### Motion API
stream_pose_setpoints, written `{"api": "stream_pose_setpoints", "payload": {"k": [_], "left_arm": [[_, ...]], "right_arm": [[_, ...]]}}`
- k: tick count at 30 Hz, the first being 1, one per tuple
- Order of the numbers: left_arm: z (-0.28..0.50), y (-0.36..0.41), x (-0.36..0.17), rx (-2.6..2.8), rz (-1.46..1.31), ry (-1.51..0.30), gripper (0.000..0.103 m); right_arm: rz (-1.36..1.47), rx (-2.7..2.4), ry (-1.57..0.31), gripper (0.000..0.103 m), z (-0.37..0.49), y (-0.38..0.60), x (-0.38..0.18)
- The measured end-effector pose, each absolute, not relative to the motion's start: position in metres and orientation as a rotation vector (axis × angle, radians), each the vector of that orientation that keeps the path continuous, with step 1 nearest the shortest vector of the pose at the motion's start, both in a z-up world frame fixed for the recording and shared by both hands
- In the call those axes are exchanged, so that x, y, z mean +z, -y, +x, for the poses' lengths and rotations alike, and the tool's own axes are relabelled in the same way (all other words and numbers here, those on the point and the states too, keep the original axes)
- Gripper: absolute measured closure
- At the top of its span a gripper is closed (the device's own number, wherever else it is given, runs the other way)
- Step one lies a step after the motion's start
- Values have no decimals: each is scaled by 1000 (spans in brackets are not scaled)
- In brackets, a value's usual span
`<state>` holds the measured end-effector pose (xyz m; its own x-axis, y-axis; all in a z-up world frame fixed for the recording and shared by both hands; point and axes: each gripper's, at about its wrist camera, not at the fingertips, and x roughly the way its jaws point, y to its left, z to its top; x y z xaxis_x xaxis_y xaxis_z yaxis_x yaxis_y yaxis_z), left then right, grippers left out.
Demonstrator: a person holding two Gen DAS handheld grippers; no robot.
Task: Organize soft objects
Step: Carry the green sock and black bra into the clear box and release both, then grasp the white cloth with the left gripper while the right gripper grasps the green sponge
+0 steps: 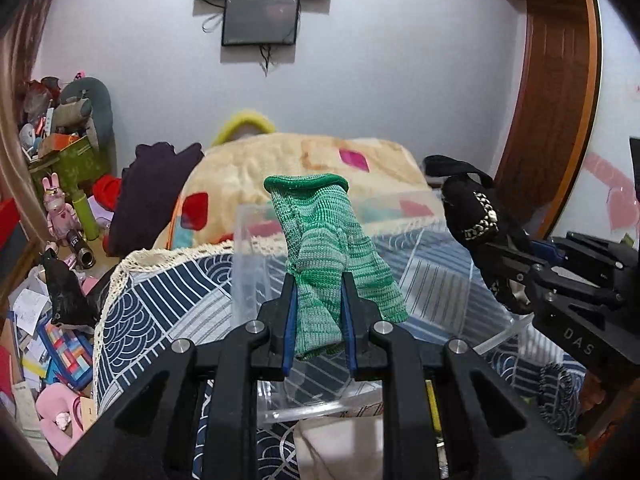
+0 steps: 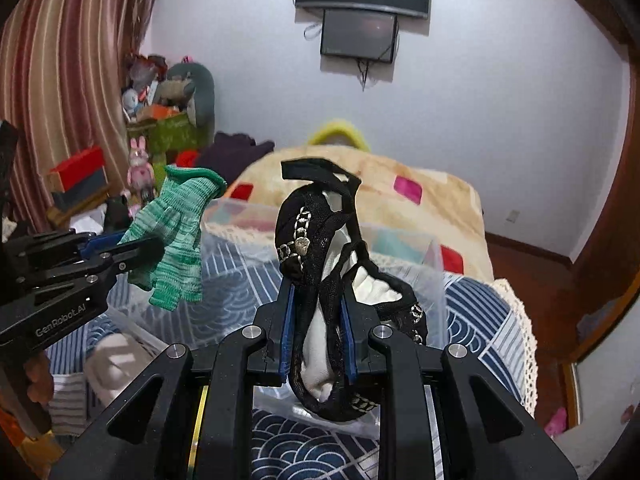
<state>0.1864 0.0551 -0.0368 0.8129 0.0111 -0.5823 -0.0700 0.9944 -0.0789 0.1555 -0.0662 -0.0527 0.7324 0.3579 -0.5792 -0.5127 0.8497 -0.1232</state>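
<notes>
Your left gripper [image 1: 319,294] is clamped on the green knit glove [image 1: 332,252], its long axis standing upward from the jaws with the cuff on top; your right gripper [image 2: 318,308] is pinched on a black lace garment [image 2: 320,240] bunched with white fabric. Both hang above the clear plastic bin [image 2: 434,268] on the patterned bedcover [image 2: 484,320], which lies below and just ahead of the 2 tools, the right seeming nearer

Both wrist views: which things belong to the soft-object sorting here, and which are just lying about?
In the job:
green knit glove, clamped in left gripper
black lacy garment, clamped in right gripper
clear plastic bin below both

Lying about:
beige blanket
pink rabbit figure
wall screens
</notes>
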Motion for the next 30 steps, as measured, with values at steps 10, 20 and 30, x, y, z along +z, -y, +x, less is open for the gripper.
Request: {"api": "stream_pose_setpoints", "payload": {"k": [10,20,30], "left_arm": [[200,-46,-53,18,-62,-705,84],[182,-45,-39,-12,-78,-676,78],[137,-46,2,-3,-85,-533,52]], "right_arm": [[-328,492,-666,79,170,58,-66],[-349,476,-594,59,153,59,-48],[-253,495,-474,44,131,78,-12]]}}
